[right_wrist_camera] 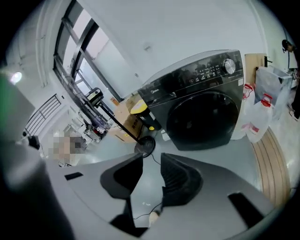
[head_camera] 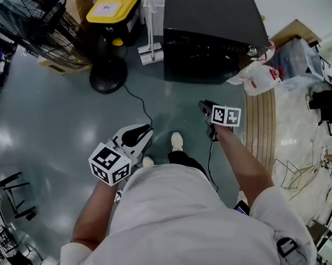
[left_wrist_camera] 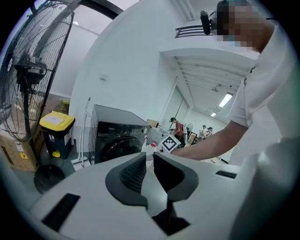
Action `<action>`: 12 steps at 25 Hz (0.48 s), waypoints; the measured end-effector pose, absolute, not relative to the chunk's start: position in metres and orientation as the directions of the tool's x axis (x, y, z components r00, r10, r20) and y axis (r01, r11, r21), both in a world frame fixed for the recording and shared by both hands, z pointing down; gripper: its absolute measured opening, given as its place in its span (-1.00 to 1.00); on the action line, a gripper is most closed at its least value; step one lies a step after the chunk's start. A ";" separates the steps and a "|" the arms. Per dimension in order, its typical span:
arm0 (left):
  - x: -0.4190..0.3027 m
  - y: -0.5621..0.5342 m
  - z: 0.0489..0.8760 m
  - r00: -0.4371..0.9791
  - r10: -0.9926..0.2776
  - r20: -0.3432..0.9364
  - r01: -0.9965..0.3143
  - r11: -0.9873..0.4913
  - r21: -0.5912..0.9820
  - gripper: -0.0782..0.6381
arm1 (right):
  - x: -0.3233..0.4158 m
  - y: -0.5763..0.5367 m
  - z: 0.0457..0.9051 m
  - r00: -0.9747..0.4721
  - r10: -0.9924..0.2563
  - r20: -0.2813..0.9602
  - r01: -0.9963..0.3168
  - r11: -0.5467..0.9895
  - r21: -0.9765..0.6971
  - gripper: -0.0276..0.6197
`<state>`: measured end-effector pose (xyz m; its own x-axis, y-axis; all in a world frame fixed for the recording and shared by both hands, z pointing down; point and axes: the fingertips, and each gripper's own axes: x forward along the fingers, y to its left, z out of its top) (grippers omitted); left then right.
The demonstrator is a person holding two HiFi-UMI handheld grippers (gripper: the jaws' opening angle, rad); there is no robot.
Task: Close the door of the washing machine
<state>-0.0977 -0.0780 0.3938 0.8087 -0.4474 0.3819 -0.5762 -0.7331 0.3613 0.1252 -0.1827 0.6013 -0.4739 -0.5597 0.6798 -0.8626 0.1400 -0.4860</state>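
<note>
Washing machine sits at the far side of the floor, round door flush w/ its front, i.e. shut. Both tongs are held in front of the machine, well apart from it, aimed its way. Left gripper: jaws a narrow gap apart, nothing btwn, released. Right gripper, nearer the machine: jaws parted, also empty. Left of machine: yellow-lidded bin, then floor fan. Plastic bags just beside its right side.
</note>
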 end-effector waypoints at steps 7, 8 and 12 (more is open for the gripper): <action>-0.127 -0.045 0.392 0.819 -0.433 0.376 -0.562 -0.740 0.370 -0.62 | 0.095 -0.086 0.561 -0.486 -0.530 0.695 -0.873 0.266 -0.408 -0.60; -0.132 -0.041 0.393 0.819 -0.432 0.378 -0.562 -0.739 0.372 -0.62 | 0.089 -0.074 0.555 -0.485 -0.528 0.697 -0.874 0.288 -0.391 -0.63; -0.147 -0.022 0.396 0.823 -0.422 0.380 -0.553 -0.746 0.371 -0.62 | 0.067 -0.032 0.534 -0.493 -0.526 0.693 -0.868 0.349 -0.353 -0.69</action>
<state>-0.1471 -0.0223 0.3964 0.8231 -0.4219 0.3801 -0.5535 -0.7458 0.3707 0.0666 -0.0316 0.5338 -0.4931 -0.5260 0.6930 -0.8681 0.3491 -0.3528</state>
